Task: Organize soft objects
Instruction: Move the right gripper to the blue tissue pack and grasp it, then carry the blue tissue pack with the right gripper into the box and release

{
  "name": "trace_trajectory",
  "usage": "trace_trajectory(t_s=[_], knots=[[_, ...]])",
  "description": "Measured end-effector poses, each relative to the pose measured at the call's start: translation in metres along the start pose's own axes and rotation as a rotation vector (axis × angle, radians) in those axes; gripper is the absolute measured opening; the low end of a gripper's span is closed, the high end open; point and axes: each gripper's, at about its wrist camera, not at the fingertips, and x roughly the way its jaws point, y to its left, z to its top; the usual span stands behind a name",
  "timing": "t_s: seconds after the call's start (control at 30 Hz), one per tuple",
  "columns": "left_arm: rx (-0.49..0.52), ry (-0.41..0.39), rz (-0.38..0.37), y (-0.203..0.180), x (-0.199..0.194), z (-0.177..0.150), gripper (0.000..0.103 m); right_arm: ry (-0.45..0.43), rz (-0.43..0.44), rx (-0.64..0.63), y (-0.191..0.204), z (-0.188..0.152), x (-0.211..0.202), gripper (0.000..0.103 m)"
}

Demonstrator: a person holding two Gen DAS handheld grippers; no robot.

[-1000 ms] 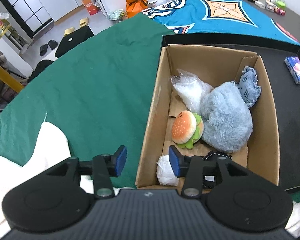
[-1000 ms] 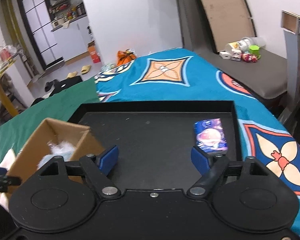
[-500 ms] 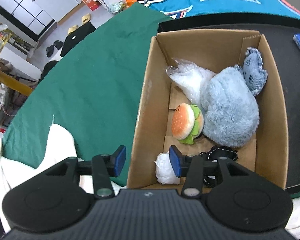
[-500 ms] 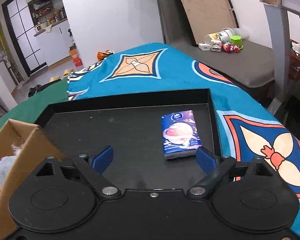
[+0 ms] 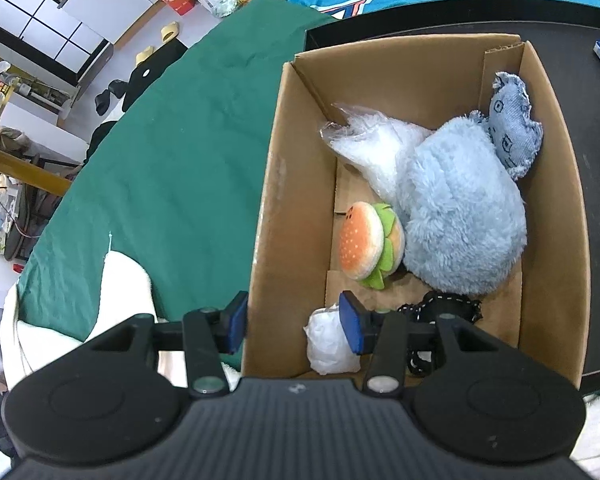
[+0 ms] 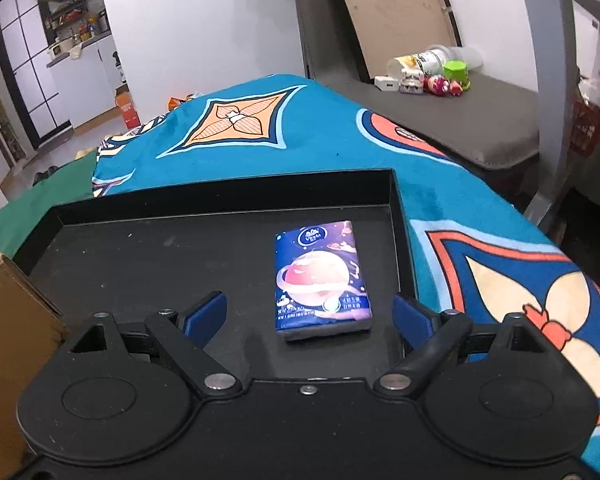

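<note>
A cardboard box (image 5: pixel 556 208) holds a fluffy blue plush (image 5: pixel 464 216), a burger plush (image 5: pixel 368 246), a denim pouch (image 5: pixel 514 136), a clear plastic bag (image 5: pixel 374 148), a white wad (image 5: pixel 328 346) and a black cord (image 5: pixel 444 306). My left gripper (image 5: pixel 294 328) is open and empty, its jaws astride the box's near left wall. In the right wrist view a blue tissue pack (image 6: pixel 320 278) lies on a black tray (image 6: pixel 156 256). My right gripper (image 6: pixel 310 314) is open and empty, just in front of the pack, which lies between the jaw lines.
The box corner (image 6: pixel 8 316) shows at the left of the right wrist view. A green cloth (image 5: pixel 160 168) covers the table left of the box; a teal patterned cloth (image 6: pixel 268 140) lies beyond the tray. A white fabric (image 5: pixel 112 300) lies near the left gripper.
The left gripper has moved closer over the box's near left wall. The right gripper has swung right and nearer to the tissue pack, which now sits between its open jaws.
</note>
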Motion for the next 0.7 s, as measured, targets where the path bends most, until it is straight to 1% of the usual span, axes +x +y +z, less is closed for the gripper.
trace_trajectory(t_s=[0.03, 0.07, 0.1, 0.13, 0.17, 0.27, 0.4, 0.53, 0.63, 0.7], knots=[[-0.002, 0.002, 0.0, 0.0, 0.001, 0.001, 0.047, 0.001, -0.007, -0.017, 0.003, -0.001, 0.001, 0.088], [-0.004, 0.003, -0.001, 0.001, 0.001, 0.001, 0.047, 0.0, -0.007, -0.026, 0.004, -0.002, 0.002, 0.084], [-0.006, 0.002, -0.001, 0.001, 0.001, 0.001, 0.047, -0.001, -0.007, -0.035, 0.005, -0.003, 0.002, 0.066], [-0.006, -0.001, -0.002, 0.001, 0.0, 0.0, 0.047, 0.015, -0.001, -0.039, 0.006, -0.003, 0.003, 0.051], [-0.003, -0.005, -0.003, 0.001, -0.001, 0.0, 0.047, 0.045, 0.014, -0.026, 0.004, -0.004, 0.005, 0.051], [-0.003, -0.017, -0.01, 0.002, -0.003, -0.003, 0.047, 0.046, 0.023, -0.031, 0.004, -0.005, -0.001, 0.05], [-0.035, -0.04, -0.032, 0.01, -0.009, -0.008, 0.047, 0.025, 0.028, -0.028, 0.005, -0.003, -0.014, 0.05], [-0.041, -0.058, -0.05, 0.013, -0.013, -0.011, 0.047, 0.021, 0.03, -0.018, 0.005, -0.004, -0.024, 0.05], [-0.046, -0.076, -0.059, 0.016, -0.015, -0.015, 0.047, 0.016, 0.026, -0.025, 0.008, -0.006, -0.033, 0.05], [-0.053, -0.081, -0.074, 0.019, -0.017, -0.016, 0.047, 0.009, 0.008, -0.047, 0.013, -0.007, -0.039, 0.05]])
